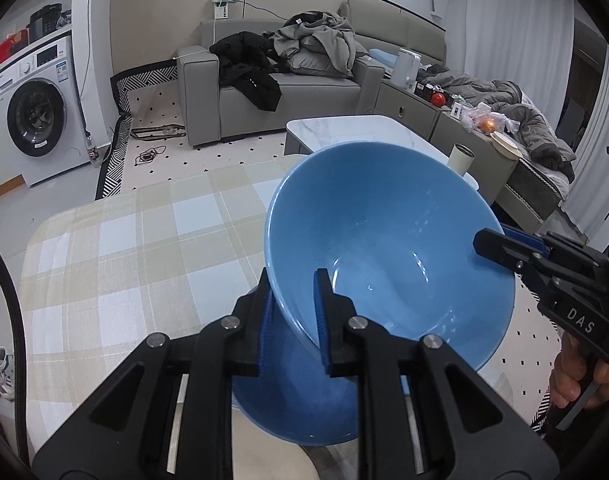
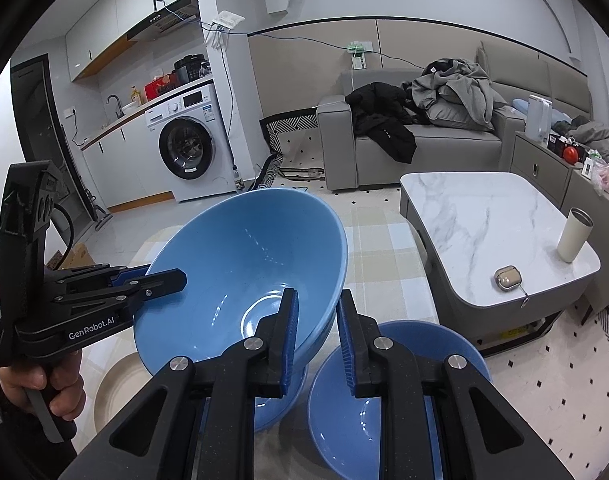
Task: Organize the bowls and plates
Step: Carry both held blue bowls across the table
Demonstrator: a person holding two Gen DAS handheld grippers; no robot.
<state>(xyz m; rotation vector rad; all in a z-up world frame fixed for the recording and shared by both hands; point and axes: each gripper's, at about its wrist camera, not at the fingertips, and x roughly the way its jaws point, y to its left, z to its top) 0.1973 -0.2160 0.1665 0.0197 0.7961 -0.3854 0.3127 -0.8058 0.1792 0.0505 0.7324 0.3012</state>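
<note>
A white front-loading washing machine [image 2: 188, 148] stood under a kitchen counter. On the grey fabric sofa [image 2: 420, 148] lay a black jacket [image 2: 384, 128] beside a heap of grey clothes [image 2: 452, 88]. The white marble-topped coffee table [image 2: 484, 216] carried a cream cylindrical tumbler [image 2: 574, 234] and, near it, a small earbud case [image 2: 507, 277]. A beige checked tablecloth [image 1: 136, 248] covered the near table.

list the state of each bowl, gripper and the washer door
large bowl: lifted, tilted, rim pinched on both sides
small bowl: upright, empty, on the table
left gripper: shut on large bowl's rim
right gripper: shut on large bowl's rim
washer door: closed
cup: upright on marble table
</note>
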